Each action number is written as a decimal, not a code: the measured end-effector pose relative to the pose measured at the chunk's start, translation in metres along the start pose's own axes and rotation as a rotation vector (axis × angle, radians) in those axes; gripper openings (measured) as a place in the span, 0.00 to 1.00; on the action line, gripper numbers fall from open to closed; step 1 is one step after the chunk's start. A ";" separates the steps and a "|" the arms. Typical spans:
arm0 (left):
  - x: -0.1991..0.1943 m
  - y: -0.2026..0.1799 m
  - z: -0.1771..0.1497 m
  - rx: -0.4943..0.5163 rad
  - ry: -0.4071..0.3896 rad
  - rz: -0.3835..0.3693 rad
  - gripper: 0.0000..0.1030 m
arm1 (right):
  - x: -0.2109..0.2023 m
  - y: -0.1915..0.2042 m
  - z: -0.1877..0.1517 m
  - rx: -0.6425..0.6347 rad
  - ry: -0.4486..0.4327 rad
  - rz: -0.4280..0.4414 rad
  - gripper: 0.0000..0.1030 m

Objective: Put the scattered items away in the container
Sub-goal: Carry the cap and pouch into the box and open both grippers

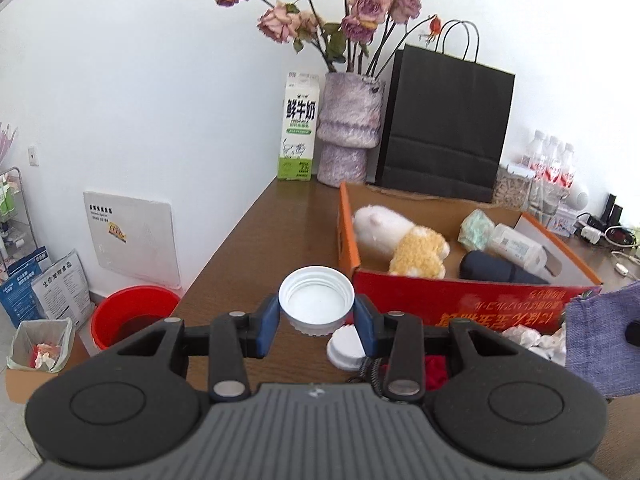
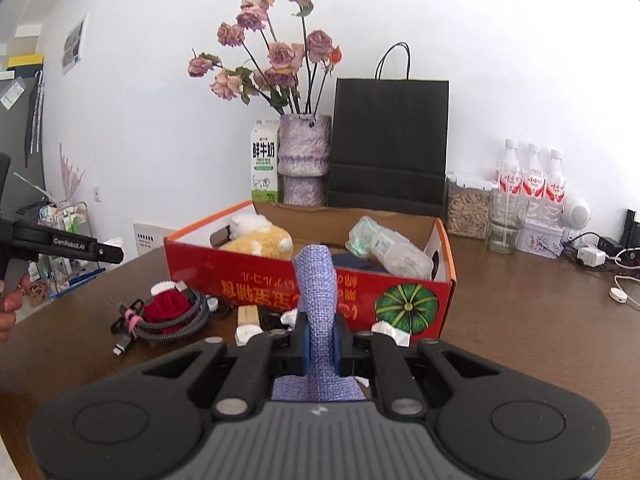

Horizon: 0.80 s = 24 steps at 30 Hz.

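My left gripper [image 1: 316, 312] is shut on a white screw lid [image 1: 316, 300], hollow side up, held above the table just before the red and orange cardboard box [image 1: 460, 300]. The box [image 2: 308, 284] holds a white and yellow plush toy [image 1: 404, 240], a dark roll and wrapped packets. My right gripper [image 2: 320, 340] is shut on a folded lilac woven cloth [image 2: 316, 280] that stands up between the pads. A second white lid [image 1: 344, 346], a red fabric rose [image 2: 166, 308], a coiled cable [image 2: 176, 322], a small wooden block [image 2: 248, 314] and crumpled white paper [image 1: 532, 338] lie on the table before the box.
Behind the box stand a milk carton [image 1: 296, 128], a lilac vase of dried roses [image 1: 348, 132] and a black paper bag [image 1: 444, 124]. Bottles [image 2: 532, 176], a jar and chargers line the right wall. A red bucket [image 1: 132, 314] sits on the floor left of the table.
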<state>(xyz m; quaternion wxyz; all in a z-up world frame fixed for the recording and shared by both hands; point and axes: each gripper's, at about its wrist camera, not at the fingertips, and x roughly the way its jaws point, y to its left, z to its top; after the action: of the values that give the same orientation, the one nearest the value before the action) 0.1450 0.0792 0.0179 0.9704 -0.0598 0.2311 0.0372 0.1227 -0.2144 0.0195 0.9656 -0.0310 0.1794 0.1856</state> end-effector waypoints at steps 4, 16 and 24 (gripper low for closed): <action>-0.004 -0.021 0.016 0.013 -0.049 -0.053 0.39 | 0.000 -0.002 0.025 0.008 -0.064 0.013 0.09; 0.039 -0.086 0.064 -0.016 -0.112 -0.136 0.40 | 0.037 -0.013 0.102 0.089 -0.229 0.081 0.08; 0.120 -0.112 0.053 -0.016 -0.072 -0.074 0.40 | 0.136 -0.041 0.093 0.199 -0.137 0.098 0.08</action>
<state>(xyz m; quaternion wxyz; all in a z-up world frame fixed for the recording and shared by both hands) 0.2866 -0.0196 0.0217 0.9783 -0.0746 0.1933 0.0052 0.2868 -0.1940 0.0571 0.9636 0.0868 0.1320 0.2157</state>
